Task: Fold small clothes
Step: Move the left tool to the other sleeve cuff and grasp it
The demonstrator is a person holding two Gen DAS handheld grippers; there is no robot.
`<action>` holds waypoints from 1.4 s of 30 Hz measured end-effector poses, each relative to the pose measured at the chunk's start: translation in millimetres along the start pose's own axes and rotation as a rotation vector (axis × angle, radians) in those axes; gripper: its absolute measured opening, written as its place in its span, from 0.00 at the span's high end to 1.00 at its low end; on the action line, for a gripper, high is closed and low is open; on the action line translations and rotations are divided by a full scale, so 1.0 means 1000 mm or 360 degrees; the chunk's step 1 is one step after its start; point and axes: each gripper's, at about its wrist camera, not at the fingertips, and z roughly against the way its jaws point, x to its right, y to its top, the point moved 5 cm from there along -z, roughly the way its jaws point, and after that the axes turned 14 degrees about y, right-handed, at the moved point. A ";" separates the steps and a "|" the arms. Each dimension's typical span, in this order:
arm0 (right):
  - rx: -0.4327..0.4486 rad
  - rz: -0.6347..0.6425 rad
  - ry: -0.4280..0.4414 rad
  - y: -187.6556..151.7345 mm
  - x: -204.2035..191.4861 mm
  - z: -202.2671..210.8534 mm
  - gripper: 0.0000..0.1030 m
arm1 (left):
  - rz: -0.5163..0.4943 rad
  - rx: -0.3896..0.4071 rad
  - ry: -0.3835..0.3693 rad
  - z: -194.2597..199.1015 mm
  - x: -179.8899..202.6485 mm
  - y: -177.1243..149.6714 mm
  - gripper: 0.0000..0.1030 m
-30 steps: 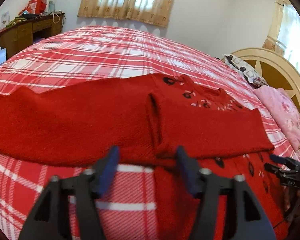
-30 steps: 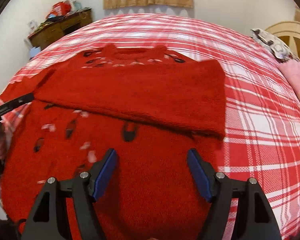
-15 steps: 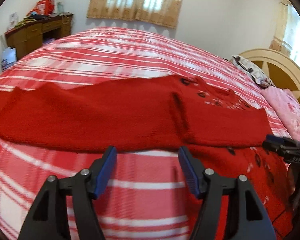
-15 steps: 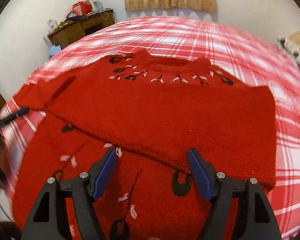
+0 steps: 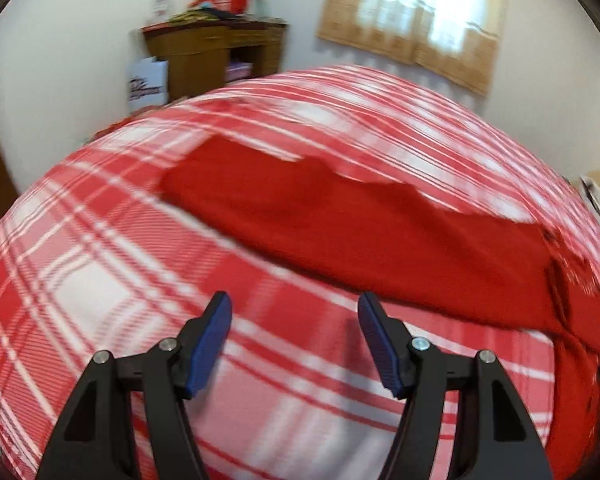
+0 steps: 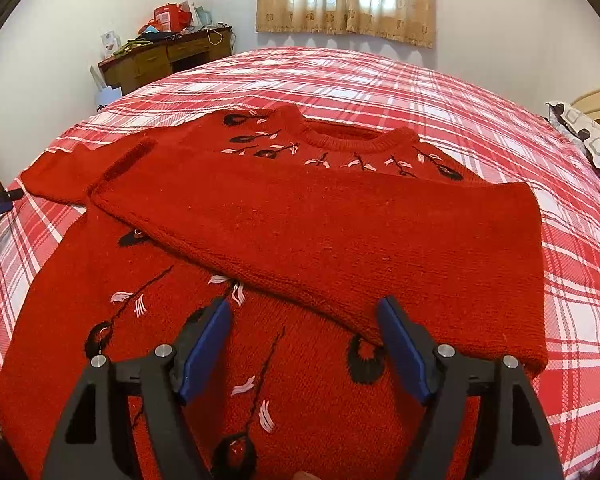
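Since the red sweater (image 6: 284, 240) is spread flat on the plaid bed (image 6: 380, 80) with one sleeve (image 6: 340, 240) already folded across the chest, that fold could easily get dragged loose. The other sleeve (image 5: 340, 220) is stretched out, so it might be pinched off-centre by the left gripper (image 5: 295, 312), held wide and empty over bare bedspread. The right gripper (image 6: 304, 316) is seen opening wider over the hem, nothing gripped.

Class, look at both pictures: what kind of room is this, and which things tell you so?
Most likely a home bedroom. A wide bed with a red plaid cover, pillows by a headboard, a cluttered wooden desk and a curtained window.
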 end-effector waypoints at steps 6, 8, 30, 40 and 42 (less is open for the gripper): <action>0.0006 0.0016 -0.0027 0.000 -0.002 0.000 0.25 | 0.0156 -0.0006 0.0017 -0.017 -0.021 0.016 0.34; 0.0008 0.0016 -0.0029 -0.001 -0.002 0.000 0.25 | 0.0212 -0.0018 0.0003 -0.023 -0.027 0.025 0.34; 0.0018 0.0029 -0.0051 -0.001 -0.002 0.000 0.24 | 0.0429 0.0003 -0.0043 -0.063 -0.042 0.069 0.37; 0.0019 0.0029 -0.0055 -0.001 -0.002 0.000 0.24 | 0.0479 -0.0053 -0.0079 -0.067 -0.057 0.069 0.93; 0.0019 0.0029 -0.0056 -0.001 -0.002 0.000 0.24 | 0.0480 -0.0040 -0.0102 -0.061 -0.057 0.069 0.93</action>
